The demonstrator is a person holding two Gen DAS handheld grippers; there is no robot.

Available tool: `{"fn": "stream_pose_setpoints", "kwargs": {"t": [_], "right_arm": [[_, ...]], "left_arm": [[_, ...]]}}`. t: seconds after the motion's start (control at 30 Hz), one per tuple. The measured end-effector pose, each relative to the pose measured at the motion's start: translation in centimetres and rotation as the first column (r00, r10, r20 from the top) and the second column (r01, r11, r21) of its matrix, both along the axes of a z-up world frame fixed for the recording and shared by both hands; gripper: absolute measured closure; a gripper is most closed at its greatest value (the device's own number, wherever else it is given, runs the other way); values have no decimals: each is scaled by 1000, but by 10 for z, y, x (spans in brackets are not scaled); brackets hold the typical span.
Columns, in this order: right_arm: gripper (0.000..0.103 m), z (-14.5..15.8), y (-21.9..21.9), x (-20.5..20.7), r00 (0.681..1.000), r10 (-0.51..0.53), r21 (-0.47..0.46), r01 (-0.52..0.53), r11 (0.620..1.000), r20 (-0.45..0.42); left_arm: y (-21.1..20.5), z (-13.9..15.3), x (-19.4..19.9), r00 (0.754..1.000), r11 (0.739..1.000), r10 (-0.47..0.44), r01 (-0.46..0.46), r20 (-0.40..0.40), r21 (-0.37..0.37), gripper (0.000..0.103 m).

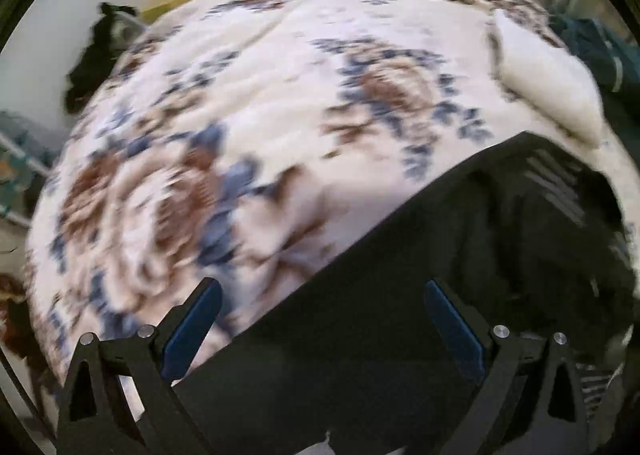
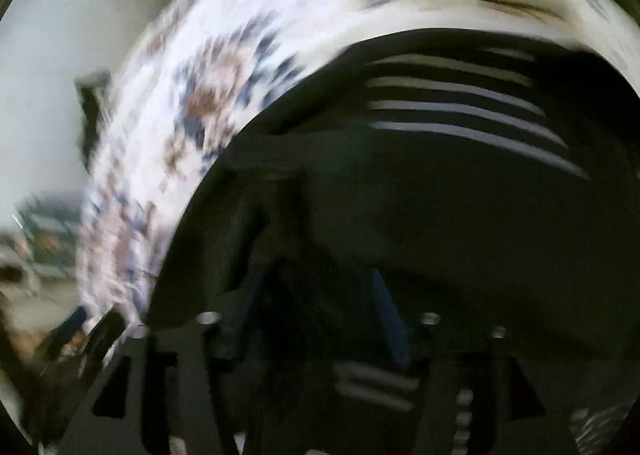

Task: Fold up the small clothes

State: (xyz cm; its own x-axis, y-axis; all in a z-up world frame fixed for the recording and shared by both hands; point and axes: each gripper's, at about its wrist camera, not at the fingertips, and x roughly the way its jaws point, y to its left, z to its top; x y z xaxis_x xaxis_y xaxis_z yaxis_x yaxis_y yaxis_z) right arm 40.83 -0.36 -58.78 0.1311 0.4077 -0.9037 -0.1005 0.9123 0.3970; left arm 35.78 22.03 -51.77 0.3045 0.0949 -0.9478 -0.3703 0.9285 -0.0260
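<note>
the left claw (image 1: 322, 335) hangs with its two blue-padded fingers (image 1: 192, 331) spread wide, pointing steeply down over the near edge of a black garment (image 1: 460, 255), and its pads press on nothing. the garment lies flat on a bed covered by a white floral blanket (image 1: 248, 103) printed with brown and blue flowers. a straight edge of the dark cloth runs diagonally from the lower left up to the right, and a patch of thin white stripes (image 1: 556, 183) shows near its upper right corner. a white folded piece of cloth (image 1: 548, 75) rests on the blanket just beyond that corner. a teal heap of fabric (image 1: 600, 47) sits at the right side of the bed, and a dark garment (image 1: 96, 55) hangs off to the left.

the right wrist view is heavily blurred. the right claw (image 2: 316, 319) sits low over the same black garment (image 2: 400, 195), its blue pads (image 2: 386, 307) parted with a gap between them; no cloth is clearly pinched, though the dark fabric lies right under and around them. the white stripes (image 2: 460, 103) curve across the top of the cloth, and the floral blanket (image 2: 208, 87) arcs around its left and upper side.
</note>
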Motion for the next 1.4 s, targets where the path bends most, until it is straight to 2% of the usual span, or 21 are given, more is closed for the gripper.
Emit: {"fn": "stream_pose_setpoints", "kwargs": {"t": [0.13,0.23,0.3,0.37,0.43,0.47,0.5,0.53,0.6,0.63,0.67,0.7,0.83,0.9,0.97,1.07,1.13,1.2,1.23,1.27,1.4], "right_arm": [[43,0,-114,-46,965,-253,-14,252,968,-70],[43,-6,-196,-86,886,-445,-12,447,894,-132],[43,-14,-244,-108,810,-564,8,573,820,-164],[43,-25,-280,-126,732,-652,60,673,737,-200],[43,-41,-307,-138,640,-727,142,767,626,-249],[43,-51,-323,-145,580,-766,184,815,550,-278],[43,-57,-333,-150,537,-791,210,843,495,-293],[44,-60,-341,-153,502,-811,232,863,448,-301],[52,-68,-360,-163,404,-853,281,905,320,-331],[60,-70,-362,-165,382,-860,288,912,292,-340],[62,-71,-376,-174,338,-878,281,927,249,-338],[62,-70,-382,-177,323,-887,279,931,235,-330],[62,-72,-394,-185,300,-900,259,940,223,-316],[63,-79,-406,-193,281,-897,271,943,192,-342],[95,-79,-417,-196,264,-903,258,949,181,-340],[97,-71,-425,-194,273,-914,276,942,190,-302],[98,-71,-428,-197,263,-914,281,943,177,-310],[98,-72,-423,-190,311,-900,279,933,227,-306],[97,-77,-421,-186,350,-880,281,923,264,-322],[96,-79,-420,-184,362,-869,286,919,272,-336],[89,-105,-412,-181,382,-812,357,905,232,-441]], "left_arm": [[-17,-10,34,998,990,-68,67,-4,-120,0],[-38,-23,63,994,966,-108,101,-19,-238,0],[-54,-33,83,991,948,-133,121,-23,-294,3],[-71,-42,102,987,943,-156,141,-28,-301,15],[-83,-49,114,984,946,-177,161,-31,-281,60],[-86,-52,117,982,951,-183,167,-38,-260,95],[-87,-54,119,983,962,-181,168,-41,-217,94],[-83,-51,118,985,961,-170,165,-5,-222,94],[-73,-44,113,989,965,-147,149,25,-217,94],[-68,-40,110,990,965,-140,144,32,-219,94],[-62,-33,105,991,967,-129,133,33,-218,94],[-58,-24,98,992,971,-118,123,34,-206,94],[-68,19,77,984,979,-174,178,42,-104,87],[-84,30,84,976,973,-211,215,54,-86,55],[-108,44,88,964,960,-248,258,95,-108,35],[-168,57,107,927,916,-345,367,146,-165,34],[-214,50,125,894,875,-422,446,153,-191,34],[-269,34,142,844,814,-518,536,136,-224,34],[-302,22,150,806,772,-580,590,115,-237,34],[-319,15,156,782,744,-614,618,107,-252,34],[-418,-27,182,618,594,-786,763,19,-253,34]]}}
